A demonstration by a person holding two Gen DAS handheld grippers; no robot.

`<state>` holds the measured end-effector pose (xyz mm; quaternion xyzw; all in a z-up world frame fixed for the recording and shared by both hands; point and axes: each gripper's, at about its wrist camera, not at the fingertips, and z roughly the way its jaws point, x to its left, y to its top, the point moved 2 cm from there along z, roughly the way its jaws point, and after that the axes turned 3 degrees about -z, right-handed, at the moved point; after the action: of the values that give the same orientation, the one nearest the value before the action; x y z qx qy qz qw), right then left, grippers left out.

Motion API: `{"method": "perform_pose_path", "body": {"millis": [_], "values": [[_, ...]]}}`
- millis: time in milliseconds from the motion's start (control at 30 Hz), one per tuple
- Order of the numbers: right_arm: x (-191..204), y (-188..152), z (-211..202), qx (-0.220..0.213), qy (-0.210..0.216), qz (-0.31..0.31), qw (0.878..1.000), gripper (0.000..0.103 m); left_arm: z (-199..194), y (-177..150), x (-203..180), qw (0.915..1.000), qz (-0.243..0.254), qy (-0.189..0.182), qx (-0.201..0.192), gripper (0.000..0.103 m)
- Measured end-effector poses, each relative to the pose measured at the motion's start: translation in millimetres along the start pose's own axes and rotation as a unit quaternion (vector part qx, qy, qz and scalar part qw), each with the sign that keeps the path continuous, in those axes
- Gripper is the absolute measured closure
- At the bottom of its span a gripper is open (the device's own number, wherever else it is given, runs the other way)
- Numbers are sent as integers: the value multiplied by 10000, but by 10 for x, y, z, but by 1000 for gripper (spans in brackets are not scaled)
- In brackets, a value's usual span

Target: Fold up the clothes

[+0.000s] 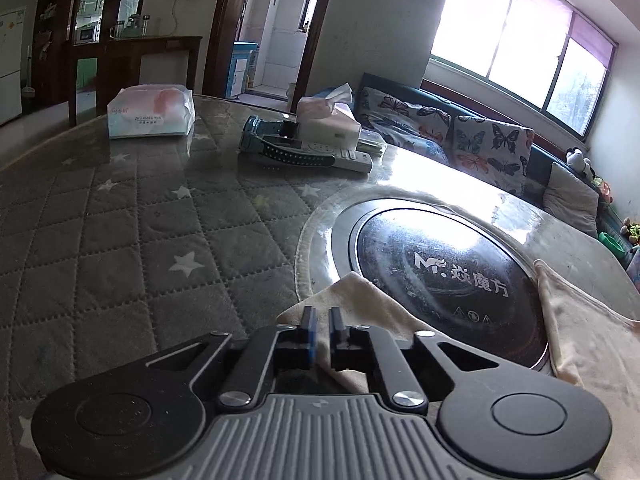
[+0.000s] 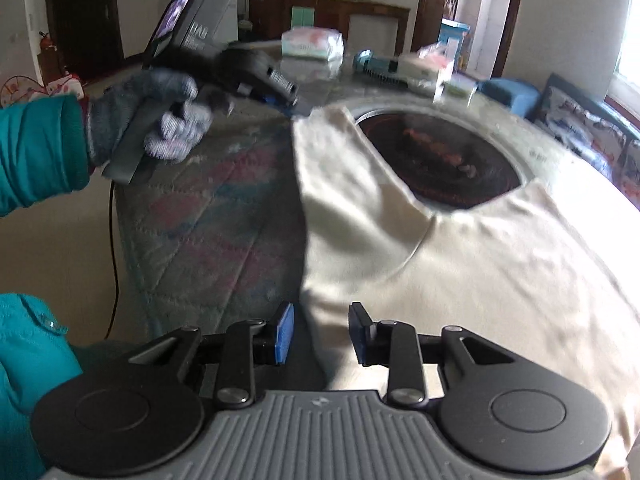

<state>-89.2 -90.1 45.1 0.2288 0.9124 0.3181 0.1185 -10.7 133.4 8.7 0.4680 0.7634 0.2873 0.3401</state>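
Note:
A cream sleeveless garment (image 2: 460,264) lies spread on the quilted table, its neckline over a round black hob. My left gripper (image 1: 322,320) is shut on the tip of the garment's left shoulder strap (image 1: 360,300). In the right wrist view the left gripper (image 2: 296,102) is held by a gloved hand at the strap's far end. My right gripper (image 2: 321,332) is open, its blue pads either side of the garment's left edge near the table's front.
A round black hob (image 1: 448,280) sits sunk in the table. At the far side lie a tissue pack (image 1: 150,112), a tissue box (image 1: 328,118) and a remote control (image 1: 308,154). A sofa with butterfly cushions (image 1: 480,140) stands under the window.

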Motion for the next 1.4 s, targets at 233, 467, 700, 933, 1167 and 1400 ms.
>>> {"method": "perform_pose_path", "body": {"millis": [233,467,700,933,1167,1400], "values": [[-62,-99,-197,-101,-142,270,9995,68,10,155,-9,9995,69,134,-278,103],[-12,-264,-239,97,-95,252,9996,58,-52,173,43,9997,-42,133,-189,101],[-32,-211,-261,-55,-78,262,9996,59,-253,0,114,9996,-224,150,-87,81],[-4,-201,-226,-15,-66,245,9997,59,-154,-44,49,9996,-213,181,22,72],[-41,-200,-265,-106,-94,436,9989,60,8,-21,17,9990,-295,312,104,96],[-186,-209,-349,-295,-133,846,9959,60,-371,218,-361,9981,-31,-405,-462,99]]}}
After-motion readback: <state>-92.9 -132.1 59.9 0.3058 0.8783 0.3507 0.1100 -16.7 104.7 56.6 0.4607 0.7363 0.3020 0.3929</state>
